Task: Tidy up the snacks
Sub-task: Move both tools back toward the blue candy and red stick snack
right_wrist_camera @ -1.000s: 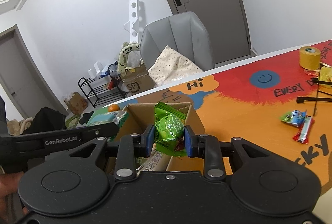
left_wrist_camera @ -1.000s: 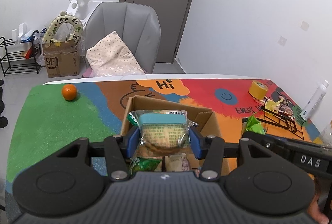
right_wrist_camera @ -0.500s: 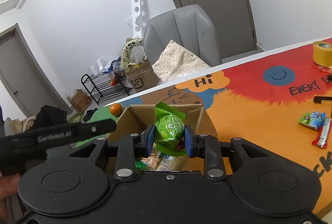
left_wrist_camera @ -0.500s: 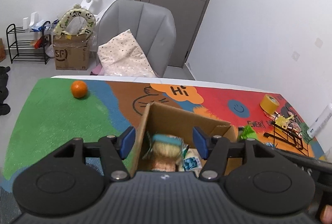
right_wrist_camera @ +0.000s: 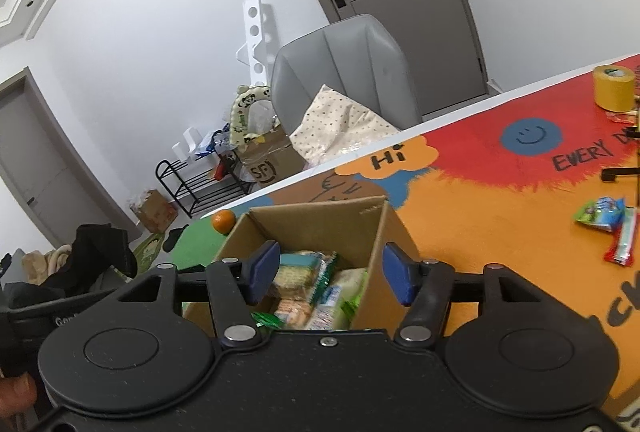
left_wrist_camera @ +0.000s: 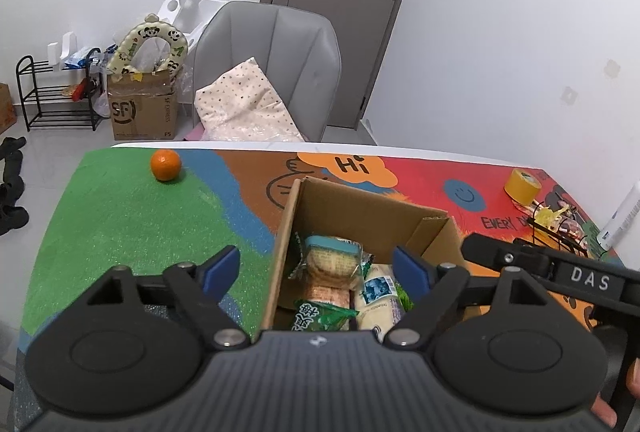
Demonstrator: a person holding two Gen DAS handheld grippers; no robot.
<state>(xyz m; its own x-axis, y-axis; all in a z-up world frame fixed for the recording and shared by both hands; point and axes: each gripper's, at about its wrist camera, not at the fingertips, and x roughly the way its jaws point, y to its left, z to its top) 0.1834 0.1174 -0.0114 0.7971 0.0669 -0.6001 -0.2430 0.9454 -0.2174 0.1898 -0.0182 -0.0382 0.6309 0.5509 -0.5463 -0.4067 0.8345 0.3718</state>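
Snacks lie in the open brown cardboard box [left_wrist_camera: 362,216], which sits just ahead of and below both pairs of fingers. The left gripper [left_wrist_camera: 316,270] has its blue-padded jaws opening, with nothing pressed between them; under the gap rests a clear-wrapped cracker pack with a teal end [left_wrist_camera: 332,260], beside a white-and-blue wrapped bar [left_wrist_camera: 378,296] and a green crinkled packet [left_wrist_camera: 320,318] nearest the fingers. The right gripper [right_wrist_camera: 332,272] is also opening, its pads bare, its gap over the box's right-hand wall and the packets inside.

Judging by this, the step in hand is the release of snacks into the box. The next move likely calls for lifting the right fingers clear of the wall and swinging them out to the far right, where a small green-and-blue packet [right_wrist_camera: 600,214] and a red wrapped stick [right_wrist_camera: 622,244] lie together on the painted tabletop [right_wrist_camera: 500,232], well apart from the box.

Readable writing: "Hi" and "EVERY D…" on the tabletop, "DAS" on the other gripper's arm seen from the left wrist, and "SF" on a carton by the wall.
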